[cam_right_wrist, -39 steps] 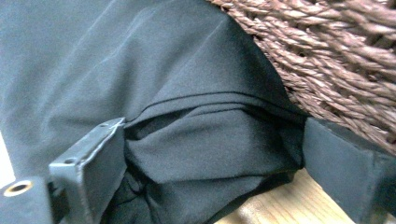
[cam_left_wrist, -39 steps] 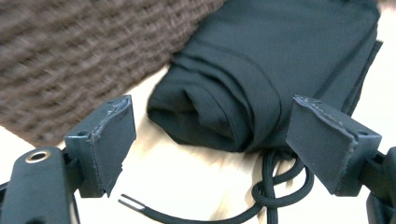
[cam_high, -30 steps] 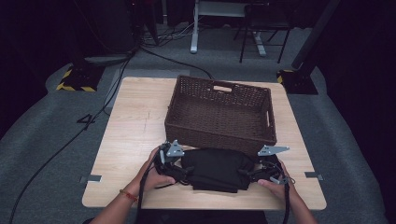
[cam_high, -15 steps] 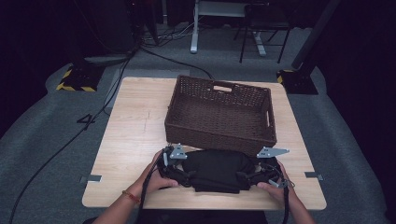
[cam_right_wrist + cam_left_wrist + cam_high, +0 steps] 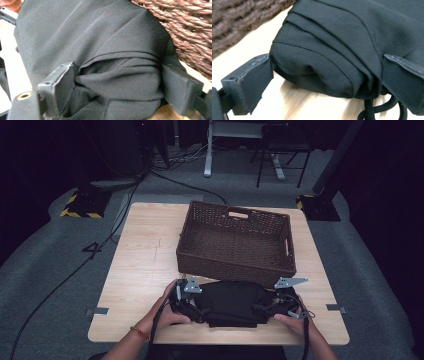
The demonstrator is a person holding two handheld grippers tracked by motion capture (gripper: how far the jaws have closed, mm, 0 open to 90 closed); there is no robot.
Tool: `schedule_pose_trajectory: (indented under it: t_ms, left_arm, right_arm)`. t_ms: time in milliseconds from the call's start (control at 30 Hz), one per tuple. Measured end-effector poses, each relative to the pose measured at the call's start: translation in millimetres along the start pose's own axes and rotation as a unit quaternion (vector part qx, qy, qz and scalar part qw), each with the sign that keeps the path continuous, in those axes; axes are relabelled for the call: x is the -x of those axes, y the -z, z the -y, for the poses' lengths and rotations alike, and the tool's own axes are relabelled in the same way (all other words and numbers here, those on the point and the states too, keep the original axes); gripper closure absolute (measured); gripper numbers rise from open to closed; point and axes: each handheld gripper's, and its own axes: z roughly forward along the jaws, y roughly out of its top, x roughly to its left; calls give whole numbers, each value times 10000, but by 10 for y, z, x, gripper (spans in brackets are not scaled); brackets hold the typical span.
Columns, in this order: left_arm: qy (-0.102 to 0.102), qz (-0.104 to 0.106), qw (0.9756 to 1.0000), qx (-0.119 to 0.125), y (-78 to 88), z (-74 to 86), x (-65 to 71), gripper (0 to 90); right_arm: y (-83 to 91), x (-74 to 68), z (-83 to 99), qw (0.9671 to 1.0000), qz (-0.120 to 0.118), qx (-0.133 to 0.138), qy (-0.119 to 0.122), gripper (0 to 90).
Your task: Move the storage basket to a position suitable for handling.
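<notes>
A folded black garment point(image 5: 232, 302) lies on the wooden table point(image 5: 145, 265), just in front of a brown wicker basket point(image 5: 234, 266). My left gripper point(image 5: 197, 305) holds the garment's left end and my right gripper point(image 5: 272, 309) its right end. In the left gripper view the folded black cloth point(image 5: 332, 50) bulges between the jaws of my left gripper point(image 5: 328, 75), with a black cord point(image 5: 372, 112) hanging below. In the right gripper view the jaws of my right gripper point(image 5: 115, 82) pinch bunched, creased cloth point(image 5: 100, 50).
The basket point(image 5: 232, 22) point(image 5: 190, 32) stands right behind the garment, and I see nothing inside it. Bare tabletop stretches to the left of the basket. The table's front edge is close behind both hands. A cable trails off the table's left side over grey carpet.
My left gripper has shifted slightly inward, to the right, against the garment's end. The right gripper and the basket have hardly moved.
</notes>
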Motion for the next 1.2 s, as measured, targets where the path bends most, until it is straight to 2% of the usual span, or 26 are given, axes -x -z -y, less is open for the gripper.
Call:
schedule_pose_trajectory:
  t_ms: [67, 100, 167, 233, 300, 367, 400, 433, 500, 567, 633, 667, 733, 767, 867, 1000, 1100, 1133, 1200]
  left_arm:
    - [134, 231, 9996, -32, -35, 22, -25, 0]
    - [134, 231, 9996, -32, -35, 22, -25, 0]
    - [41, 334, 9994, -47, -45, 31, -16, 0]
    - [11, 349, 9994, -65, -48, 28, -14, 2]
    - [-124, 415, 9989, -154, -48, 5, -17, 14]
    - [-159, 439, 9988, -168, -45, -2, -17, 70]
    - [-285, 430, 9986, -128, -40, -2, -5, 141]
    - [-416, 318, 9985, -142, -32, -7, 7, 186]
    - [-447, 354, 9983, -124, -30, -10, 16, 281]
    - [-471, 391, 9981, -118, -28, -15, 15, 326]
    - [-480, 394, 9980, -144, -24, -21, 14, 357]
    - [-480, 394, 9980, -144, -24, -21, 14, 360]
    - [-432, 386, 9983, -89, -28, -12, 14, 361]
    - [-402, 360, 9985, -77, -27, -4, 13, 356]
    - [-324, 241, 9992, -1, -36, 22, 3, 255]
    - [-250, 170, 9995, -23, -53, 19, 1, 143]
    - [-266, 166, 9995, -54, -67, 5, 6, 124]
    - [-263, 162, 9995, -50, -75, 3, 9, 109]
    - [-337, 216, 9991, -110, -82, -17, 24, 120]
  right_arm:
    - [-1, -3, -6, 10000, -60, -3, 43, 241]
    - [-3, -9, -11, 9999, -86, 2, 68, 269]
    - [-4, -26, -20, 9998, -112, 20, 148, 349]
    - [-1, -47, -27, 9996, -147, 57, 230, 432]
    - [-3, -74, -31, 9994, -133, 79, 303, 487]
    - [-4, -80, -34, 9993, -136, 85, 327, 496]
    - [-8, -75, -35, 9994, -156, 91, 302, 499]
    - [-9, -72, -34, 9994, -168, 93, 296, 499]
    - [-11, -70, -36, 9994, -179, 92, 290, 496]
    - [-12, -70, -38, 9994, -160, 96, 306, 472]
    - [-21, -65, -39, 9995, -115, 117, 265, 407]
    - [-21, -65, -39, 9995, -115, 117, 265, 407]
    - [-64, -86, -49, 9997, 29, 148, 207, 314]
    - [-70, -92, -56, 9996, 62, 138, 227, 303]
    - [-86, -81, -62, 9998, 49, 135, 164, 274]
    - [-105, -82, -71, 9998, 18, 109, 162, 273]
    - [-112, -86, -68, 9998, 6, 118, 169, 281]
    - [-114, -98, -66, 9998, -1, 115, 189, 333]
    - [-117, -113, -70, 9998, -33, 89, 196, 372]
